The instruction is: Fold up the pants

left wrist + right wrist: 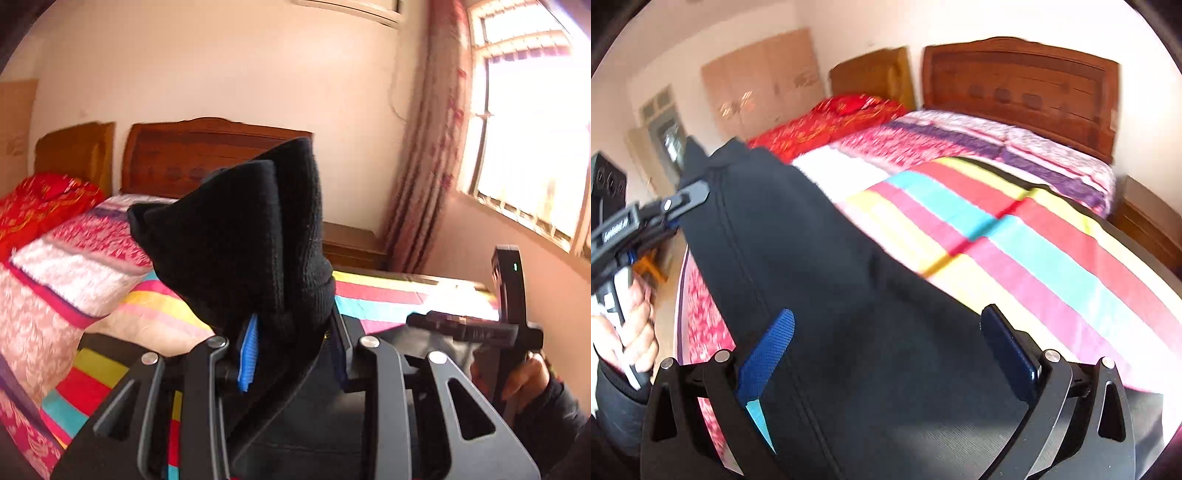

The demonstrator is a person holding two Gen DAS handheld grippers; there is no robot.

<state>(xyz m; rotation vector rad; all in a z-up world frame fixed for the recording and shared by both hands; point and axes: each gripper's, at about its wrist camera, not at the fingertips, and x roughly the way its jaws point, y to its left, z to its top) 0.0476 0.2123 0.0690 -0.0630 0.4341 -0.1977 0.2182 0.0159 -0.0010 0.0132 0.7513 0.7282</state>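
The black pants stand bunched between the blue pads of my left gripper, which is shut on their ribbed end and held up above the bed. In the right wrist view the pants stretch as a long dark band from the left gripper at upper left down toward the camera. My right gripper has its jaws wide apart, the cloth passing between them without either pad pressing on it. From the left wrist view, the right gripper shows side-on at the right, in a person's hand.
The bed carries a striped sheet and a pink patterned quilt, with a red blanket at its far side. A wooden headboard and nightstand stand by the wall. A window and curtain are to the right.
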